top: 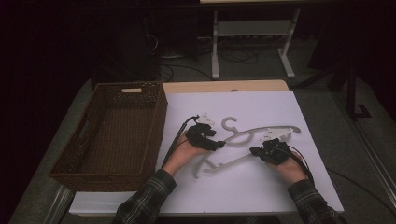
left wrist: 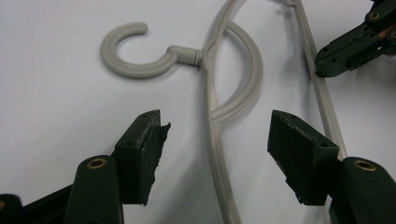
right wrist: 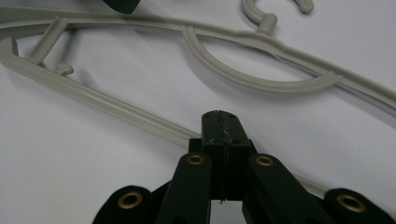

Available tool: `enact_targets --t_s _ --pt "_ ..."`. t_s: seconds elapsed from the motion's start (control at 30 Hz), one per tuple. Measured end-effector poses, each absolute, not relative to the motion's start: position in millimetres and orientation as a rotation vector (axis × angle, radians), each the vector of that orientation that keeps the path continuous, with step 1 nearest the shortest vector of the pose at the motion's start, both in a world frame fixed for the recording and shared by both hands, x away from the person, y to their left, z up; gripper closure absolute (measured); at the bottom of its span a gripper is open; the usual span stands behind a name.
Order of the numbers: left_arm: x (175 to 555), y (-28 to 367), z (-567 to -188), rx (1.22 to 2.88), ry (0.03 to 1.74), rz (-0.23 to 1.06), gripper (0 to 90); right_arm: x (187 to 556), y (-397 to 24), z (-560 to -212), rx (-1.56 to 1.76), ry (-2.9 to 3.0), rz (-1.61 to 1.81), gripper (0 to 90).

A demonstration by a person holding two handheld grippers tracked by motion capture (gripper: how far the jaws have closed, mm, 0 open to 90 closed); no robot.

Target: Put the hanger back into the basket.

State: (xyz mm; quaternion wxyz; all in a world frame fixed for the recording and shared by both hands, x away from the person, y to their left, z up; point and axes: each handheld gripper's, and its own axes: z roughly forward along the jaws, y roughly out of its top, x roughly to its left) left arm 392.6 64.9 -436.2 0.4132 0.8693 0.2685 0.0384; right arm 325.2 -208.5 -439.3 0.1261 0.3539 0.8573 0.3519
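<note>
The left tongs (top: 219,144) stand with jaws apart, low and pointing right; the right tongs (top: 253,151), jaws pressed together, point left.

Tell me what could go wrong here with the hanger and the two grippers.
1. The right gripper is shut on the hanger's thin lower bar. A pinch that narrow could let the hanger swing or slip if lifted.
2. The left gripper is open astride the hanger's arm, not pressing it. If it closes off-centre, it might push the arm aside instead of catching it.
3. The basket sits close on the left. The hook could snag on its woven rim.
</note>
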Motion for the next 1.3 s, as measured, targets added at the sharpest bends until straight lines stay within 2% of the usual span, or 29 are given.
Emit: enact_targets --t_s 0.23,0.47,0.73,0.83,1.03,1.13,1.3 --pt "395 60 -444 2.209 0.678 0.069 35.1 326 -208 -443 1.035 2.507 1.012 89.8" --pt "398 52 -451 2.241 0.661 0.024 40.6 327 -208 -446 1.047 2.511 1.018 89.8" --pt "399 46 -453 2.241 0.640 -0.037 56.7 327 -208 -447 1.054 2.510 1.019 89.8" --pt "399 44 -452 2.254 0.644 -0.021 61.0 327 -208 -447 1.055 2.512 1.018 89.7" --pt "401 49 -447 2.198 0.683 -0.062 74.0 327 -208 -448 1.055 2.519 1.013 89.8" --pt "400 51 -444 2.182 0.686 -0.070 78.4 327 -207 -448 1.054 2.518 1.011 89.8" --pt "396 50 -439 2.186 0.670 -0.043 79.0 327 -208 -448 1.054 2.521 1.015 89.7"
